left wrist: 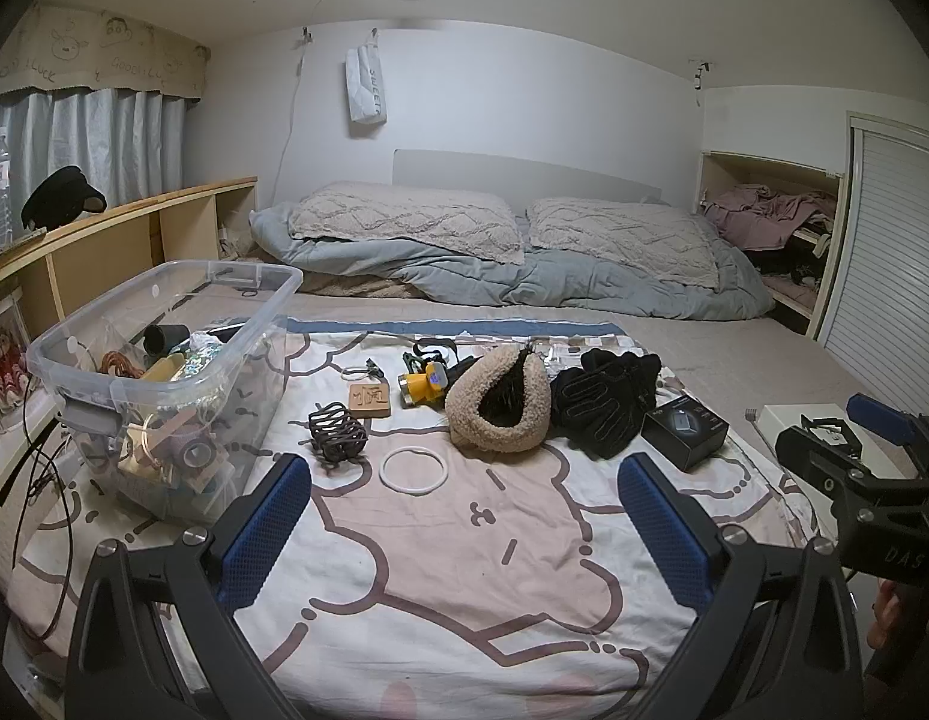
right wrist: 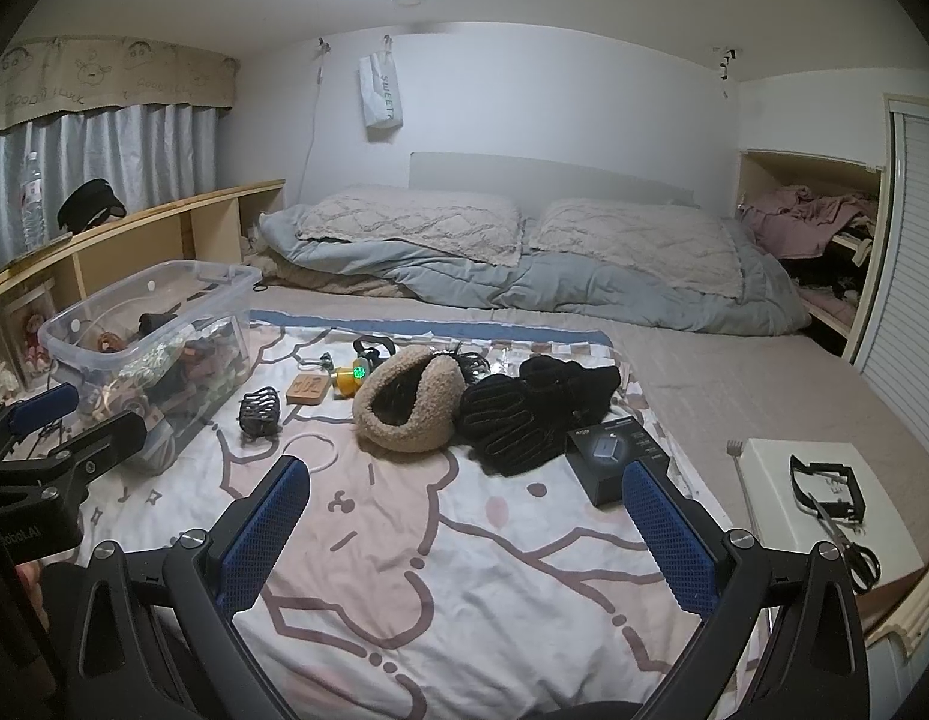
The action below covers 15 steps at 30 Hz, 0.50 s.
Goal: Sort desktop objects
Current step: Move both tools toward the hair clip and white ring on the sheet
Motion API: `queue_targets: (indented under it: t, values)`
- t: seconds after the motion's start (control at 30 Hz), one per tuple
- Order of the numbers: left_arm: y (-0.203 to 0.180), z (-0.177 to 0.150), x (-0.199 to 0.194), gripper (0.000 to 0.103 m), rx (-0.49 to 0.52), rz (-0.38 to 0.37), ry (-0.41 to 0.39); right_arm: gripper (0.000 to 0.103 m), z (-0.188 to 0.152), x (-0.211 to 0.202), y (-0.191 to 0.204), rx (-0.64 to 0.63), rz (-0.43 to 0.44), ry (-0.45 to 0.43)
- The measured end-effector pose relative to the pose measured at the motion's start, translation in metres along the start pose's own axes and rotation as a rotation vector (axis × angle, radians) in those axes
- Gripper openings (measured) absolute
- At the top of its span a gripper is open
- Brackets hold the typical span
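Loose items lie on a patterned sheet (left wrist: 440, 570) on the bed: a dark hair claw (left wrist: 337, 437), a white ring (left wrist: 414, 469), a wooden coaster (left wrist: 369, 401), a yellow gadget (left wrist: 423, 389), a fleece hat (left wrist: 500, 405), black gloves (left wrist: 605, 399) and a black box (left wrist: 685, 429). A clear bin (left wrist: 164, 372) with several things inside stands at the left. My left gripper (left wrist: 464, 534) hangs open over the bare sheet, short of the ring. My right gripper (right wrist: 467, 537) is open too, empty, with the black box (right wrist: 617, 459) just beyond its right finger.
A white box (right wrist: 824, 504) at the right carries scissors (right wrist: 848, 546) and a black strap; a metal fork (right wrist: 742, 483) lies beside it. Pillows and a blue duvet (left wrist: 524, 276) fill the far end. A wooden shelf (left wrist: 104, 234) runs along the left wall.
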<state>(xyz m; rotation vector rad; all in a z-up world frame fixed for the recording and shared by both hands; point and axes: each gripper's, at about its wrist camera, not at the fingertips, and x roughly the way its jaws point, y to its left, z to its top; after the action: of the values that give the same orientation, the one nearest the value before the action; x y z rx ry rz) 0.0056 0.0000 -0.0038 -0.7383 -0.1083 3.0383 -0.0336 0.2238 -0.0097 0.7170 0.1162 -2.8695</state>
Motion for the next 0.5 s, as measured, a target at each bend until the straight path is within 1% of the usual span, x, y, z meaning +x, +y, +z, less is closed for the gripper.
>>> queue_targets:
  t: [0.37, 0.4, 0.5]
  values:
    - [0.002, -0.005, 0.003, 0.103, 0.002, -0.002, 0.008, 0.103, 0.0, 0.004, 0.0, -0.002, -0.001, 0.013]
    - [0.002, -0.008, 0.012, 0.103, 0.0, -0.001, 0.01, 0.103, -0.001, 0.005, 0.0, -0.003, -0.002, 0.017]
    - [0.003, -0.012, 0.017, 0.103, -0.005, -0.003, 0.02, 0.103, -0.003, 0.011, 0.0, -0.003, -0.005, 0.031]
